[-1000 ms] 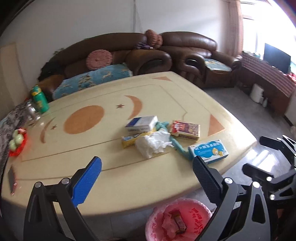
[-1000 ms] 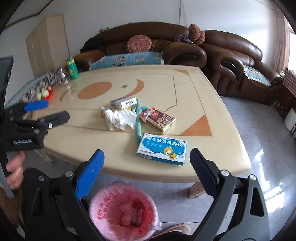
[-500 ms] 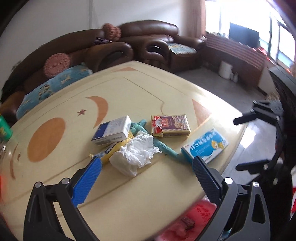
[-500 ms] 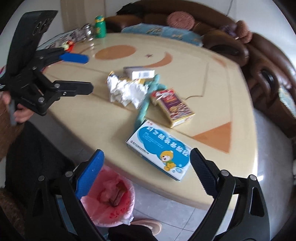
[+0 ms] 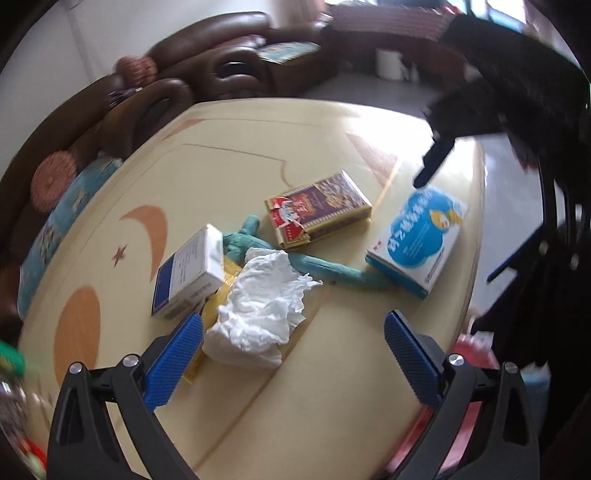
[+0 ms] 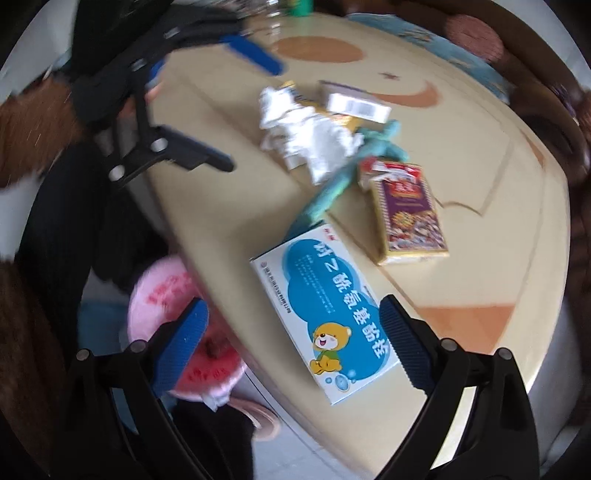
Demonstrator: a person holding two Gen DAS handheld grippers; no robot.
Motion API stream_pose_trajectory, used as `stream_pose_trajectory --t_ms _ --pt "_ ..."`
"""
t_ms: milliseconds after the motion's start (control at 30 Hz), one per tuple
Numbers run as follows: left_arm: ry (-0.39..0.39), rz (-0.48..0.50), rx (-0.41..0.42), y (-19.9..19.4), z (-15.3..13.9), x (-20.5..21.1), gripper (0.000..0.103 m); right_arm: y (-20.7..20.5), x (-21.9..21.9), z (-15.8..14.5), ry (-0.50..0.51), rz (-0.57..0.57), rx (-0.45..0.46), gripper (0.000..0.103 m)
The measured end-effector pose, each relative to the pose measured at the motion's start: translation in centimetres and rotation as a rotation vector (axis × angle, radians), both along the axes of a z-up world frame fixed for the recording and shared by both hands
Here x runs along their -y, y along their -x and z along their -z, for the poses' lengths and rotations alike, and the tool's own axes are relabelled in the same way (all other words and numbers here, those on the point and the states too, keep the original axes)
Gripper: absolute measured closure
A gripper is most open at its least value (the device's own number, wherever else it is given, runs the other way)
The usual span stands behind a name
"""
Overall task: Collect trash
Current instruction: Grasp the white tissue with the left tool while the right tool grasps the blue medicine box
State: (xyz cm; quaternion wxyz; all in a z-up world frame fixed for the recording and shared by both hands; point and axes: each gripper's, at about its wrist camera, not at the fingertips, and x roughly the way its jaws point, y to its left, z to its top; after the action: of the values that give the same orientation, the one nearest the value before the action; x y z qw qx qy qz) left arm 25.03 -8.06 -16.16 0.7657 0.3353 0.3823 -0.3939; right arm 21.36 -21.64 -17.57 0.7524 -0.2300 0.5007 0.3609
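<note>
Trash lies in a cluster on the cream table (image 5: 332,398): a crumpled white tissue (image 5: 260,314), a white and navy box (image 5: 188,275), a purple and gold box (image 5: 319,206), a teal strip (image 5: 325,269), a yellow wrapper (image 5: 227,282) and a blue medicine box (image 5: 419,236). My left gripper (image 5: 291,354) is open, hovering just short of the tissue. My right gripper (image 6: 293,343) is open above the blue medicine box (image 6: 327,312), its fingers straddling the near end. The left gripper (image 6: 225,110) also shows in the right wrist view near the tissue (image 6: 306,138).
A bin lined with a pink bag (image 6: 177,321) stands on the floor below the table's near edge. Brown sofas (image 5: 192,66) with cushions run along the far side. A green bottle (image 6: 299,7) stands at the table's far end. A person's dark clothing (image 6: 81,206) is at the left.
Both grippers have moved in and down over the table. The left has closed in on the tissue; the right has come over the blue medicine box. Both stay open.
</note>
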Motion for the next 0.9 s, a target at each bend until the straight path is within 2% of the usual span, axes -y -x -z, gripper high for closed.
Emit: stream_pose_trajectory --t_ms 167,300,367,400,467,533,633,800,900 --pt "-0.034 0.058 -0.074 -1.4 1.1 0.8 0.007 -1.2 0.2 0.7 0.010 -0.060 -0.048 0.012" --pt "-0.051 0.068 -0.087 -1.9 1.9 1.2 0.007 -2.1 0.6 1.4 0.024 -0.085 -0.068 0.012" --pt "-0.048 0.068 -0.099 -2.1 2.1 1.2 0.010 -2.5 0.7 2.0 0.034 -0.093 -0.083 0.012" --pt "-0.047 0.070 -0.106 -2.2 2.2 1.1 0.016 -2.6 0.7 2.3 0.045 -0.099 -0.081 0.012" --pt "-0.052 0.064 -0.122 -2.5 2.5 1.2 0.019 -2.7 0.9 2.6 0.052 -0.110 -0.089 0.014" --pt "-0.060 0.069 -0.122 -2.6 2.8 1.3 0.021 -2.8 0.9 3.0 0.058 -0.123 -0.103 0.027" --pt "-0.073 0.063 -0.147 -3.1 3.3 1.1 0.021 -2.7 0.8 3.5 0.073 -0.144 -0.095 0.028" --pt "-0.051 0.059 -0.142 -3.6 2.9 0.8 0.021 -2.5 0.6 3.6 0.078 -0.153 -0.086 0.028" --pt "-0.068 0.057 -0.151 -3.9 3.4 1.1 0.021 -2.4 0.5 3.7 0.082 -0.158 -0.085 0.027"
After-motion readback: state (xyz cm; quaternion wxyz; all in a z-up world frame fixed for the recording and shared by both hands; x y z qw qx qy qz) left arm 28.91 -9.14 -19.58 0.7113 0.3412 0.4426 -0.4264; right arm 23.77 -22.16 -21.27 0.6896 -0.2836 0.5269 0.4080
